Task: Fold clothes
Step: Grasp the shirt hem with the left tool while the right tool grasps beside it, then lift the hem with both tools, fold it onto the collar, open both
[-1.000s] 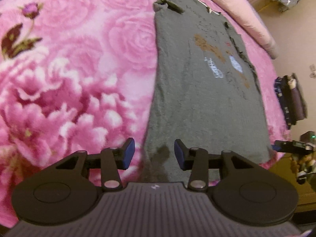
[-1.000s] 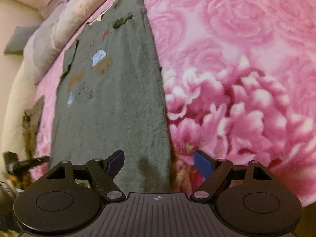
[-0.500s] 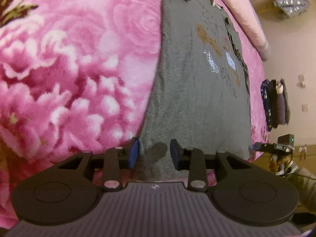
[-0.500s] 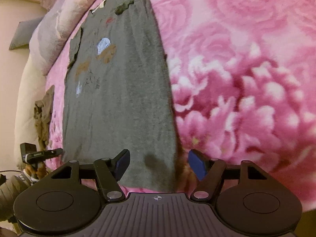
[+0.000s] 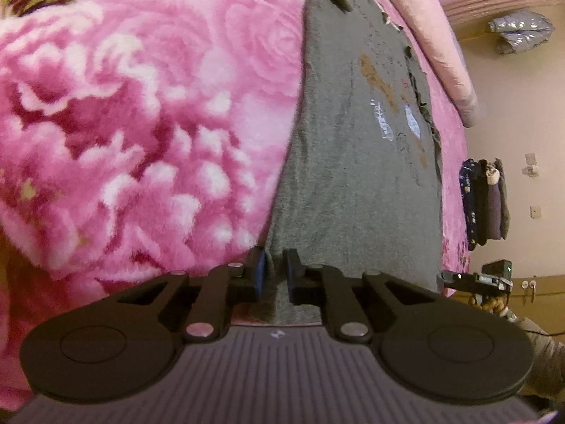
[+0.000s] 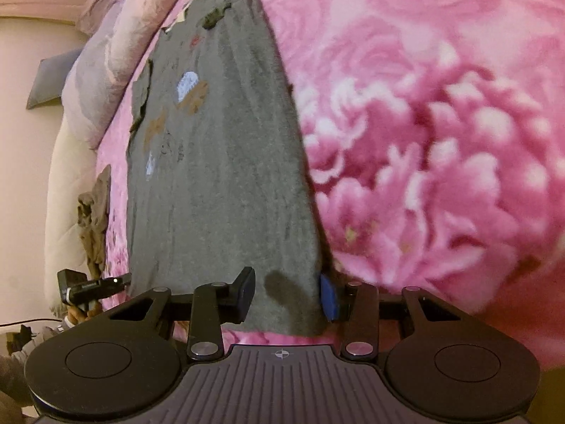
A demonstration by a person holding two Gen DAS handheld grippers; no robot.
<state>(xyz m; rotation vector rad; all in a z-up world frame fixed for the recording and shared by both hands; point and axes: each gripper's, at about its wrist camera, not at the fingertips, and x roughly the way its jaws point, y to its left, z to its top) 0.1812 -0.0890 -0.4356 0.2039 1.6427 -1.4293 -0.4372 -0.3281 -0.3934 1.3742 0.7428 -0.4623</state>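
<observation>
A grey T-shirt (image 5: 356, 183) with a small brown and white print lies flat on the pink flowered blanket (image 5: 141, 123), sleeves tucked in. My left gripper (image 5: 273, 275) is at the shirt's near left hem corner. Its jaws are closing and the pads pinch a ridge of the cloth. In the right wrist view the same T-shirt (image 6: 219, 194) runs away from me. My right gripper (image 6: 286, 295) straddles its near right corner with jaws closing. The cloth lies between the pads, and a wide gap remains. Each gripper shows small at the edge of the other's view.
A pale pink rolled quilt (image 5: 441, 53) runs along the far side of the bed. A stack of folded dark clothes (image 5: 483, 205) sits past the shirt's right edge. A crumpled brown garment (image 6: 93, 219) lies left of the shirt, near a grey pillow (image 6: 46, 84).
Both grippers have sunk toward the shirt's near hem and their jaws have narrowed. The left pads have come together on the corner cloth. The right pads have drawn closer around the other corner.
</observation>
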